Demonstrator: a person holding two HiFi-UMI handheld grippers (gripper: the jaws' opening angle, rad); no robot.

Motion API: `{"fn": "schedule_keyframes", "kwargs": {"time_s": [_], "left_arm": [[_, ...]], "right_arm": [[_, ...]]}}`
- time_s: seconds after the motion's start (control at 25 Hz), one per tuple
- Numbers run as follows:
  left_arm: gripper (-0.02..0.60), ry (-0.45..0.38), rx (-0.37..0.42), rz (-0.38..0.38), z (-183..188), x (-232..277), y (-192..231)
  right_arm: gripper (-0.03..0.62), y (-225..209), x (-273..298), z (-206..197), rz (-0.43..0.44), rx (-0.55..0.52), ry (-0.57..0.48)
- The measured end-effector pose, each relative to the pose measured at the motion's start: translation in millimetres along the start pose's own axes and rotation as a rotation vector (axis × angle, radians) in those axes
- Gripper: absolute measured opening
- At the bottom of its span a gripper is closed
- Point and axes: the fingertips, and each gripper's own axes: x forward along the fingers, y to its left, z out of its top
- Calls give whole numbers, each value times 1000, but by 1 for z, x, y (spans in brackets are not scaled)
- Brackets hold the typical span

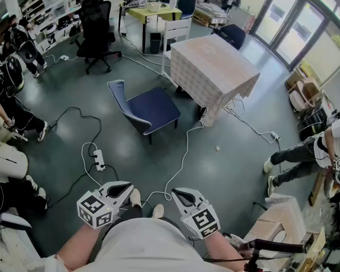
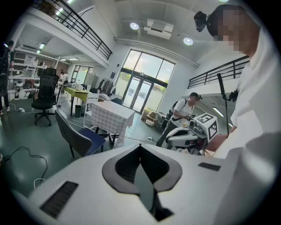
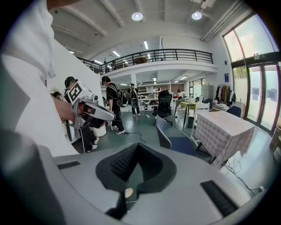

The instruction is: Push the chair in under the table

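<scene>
- Black office chair (image 1: 95, 33) on castors, far-left part of the floor (image 1: 239, 175), just beside white shelving (image 1: 50, 16).
- Yellow-green desk (image 1: 139, 13) at the floor's far edge; dark bin (image 1: 155, 42) under it; white chair (image 1: 176, 31) close by.
- White power strip (image 1: 99, 159) on the floor, left of centre; black cable (image 1: 66, 112) loops away toward the left edge.
- White cable (image 1: 184, 154) snakes across mid-floor.
- Small pale scrap (image 1: 217, 149) on the floor; what it is cannot be told.
- Person (image 1: 297, 151) at the right edge: dark trousers, white shoes.
- More people (image 1: 24, 121) along the left edge.
- Glass doors (image 1: 287, 26) at the far-right corner.
- Mezzanine railing (image 3: 153, 55) overhead; round ceiling lights (image 3: 137, 16) lit.
</scene>
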Motion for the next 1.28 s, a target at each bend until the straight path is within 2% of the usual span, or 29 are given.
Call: {"fn": "schedule_keyframes", "kwargs": {"time_s": [0.36,0.64,0.8,1.0,1.04,1.12,1.28], "left_arm": [[11,-14,-4,42,-2,15,6],[11,-33,-43,36,26,41,59],[14,-49,-40,39,54,67,114],[121,-57,-106,80,93,92,202],[139,-60,-127,93,100,94,220],[168,-59,-159,123,110,99,259],[206,-29,-238,193,117,119,343]], "right_arm": [[14,-21,-13,-21,-30,3,12],[14,-54,12,-8,-68,-30,38],[15,-87,45,17,-106,-17,30],[17,-119,94,64,-149,-15,28],[29,-126,105,74,-156,-21,31],[101,-138,129,94,-174,-19,33],[118,-157,172,117,-198,-2,46]]}}
